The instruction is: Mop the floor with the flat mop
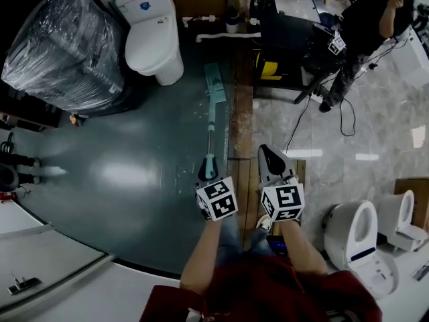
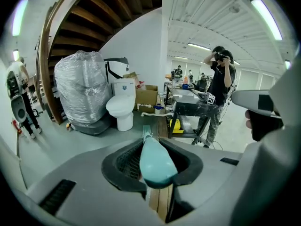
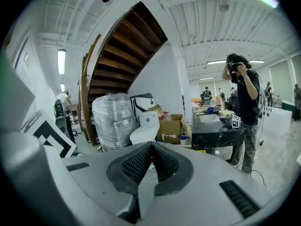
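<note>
1. Nearest the head camera, the forearms [image 1: 201,253] came out side by side, which kept both grippers close together in front of the body.
2. The left gripper [image 1: 207,174] was clamped on the teal grip [image 2: 157,166] at the top end of the mop. Its own view showed the grip filling the gap between the pads. I judged that holding the very end gave the longest reach.
3. The right gripper [image 3: 151,160] had its jaws pressed together with nothing between them. It sat just beside the left one, over the wood strip [image 1: 241,119]. It looked idle to me, and it would have to open before it could take the pole lower down.
4. The pole [image 1: 211,129] ran straight away from me and sloped down along the edge of the green floor [image 1: 134,173].
5. The mop head [image 1: 214,82] lay flat on the green floor, near the toilet [image 1: 155,39] but apart from it. That read as the far end of a stroke, with a pull back likely due.
6. Farthest off were a wrapped bundle [image 1: 64,45], a black table [image 1: 288,39] and a person [image 1: 365,25] standing on the tiles, all well apart from the mop.
</note>
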Action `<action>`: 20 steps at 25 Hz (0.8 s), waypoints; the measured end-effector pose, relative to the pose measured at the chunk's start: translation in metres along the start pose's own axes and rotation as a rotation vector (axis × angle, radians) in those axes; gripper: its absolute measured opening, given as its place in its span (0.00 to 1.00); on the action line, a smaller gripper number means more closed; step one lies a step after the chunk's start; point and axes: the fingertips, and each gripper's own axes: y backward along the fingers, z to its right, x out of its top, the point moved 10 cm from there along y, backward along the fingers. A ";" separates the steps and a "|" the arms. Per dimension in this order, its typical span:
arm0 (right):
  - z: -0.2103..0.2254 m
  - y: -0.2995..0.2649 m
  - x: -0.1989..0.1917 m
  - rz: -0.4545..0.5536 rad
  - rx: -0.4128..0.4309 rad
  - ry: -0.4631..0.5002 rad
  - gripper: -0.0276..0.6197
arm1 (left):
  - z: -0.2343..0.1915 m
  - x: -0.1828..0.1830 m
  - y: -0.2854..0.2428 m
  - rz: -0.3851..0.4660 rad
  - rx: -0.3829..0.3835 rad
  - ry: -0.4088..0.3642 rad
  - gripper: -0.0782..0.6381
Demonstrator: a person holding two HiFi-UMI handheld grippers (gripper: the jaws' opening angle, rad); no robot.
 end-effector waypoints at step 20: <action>-0.001 0.200 -0.006 0.061 0.078 0.074 0.07 | 0.071 -0.122 0.199 -0.012 0.045 0.012 0.28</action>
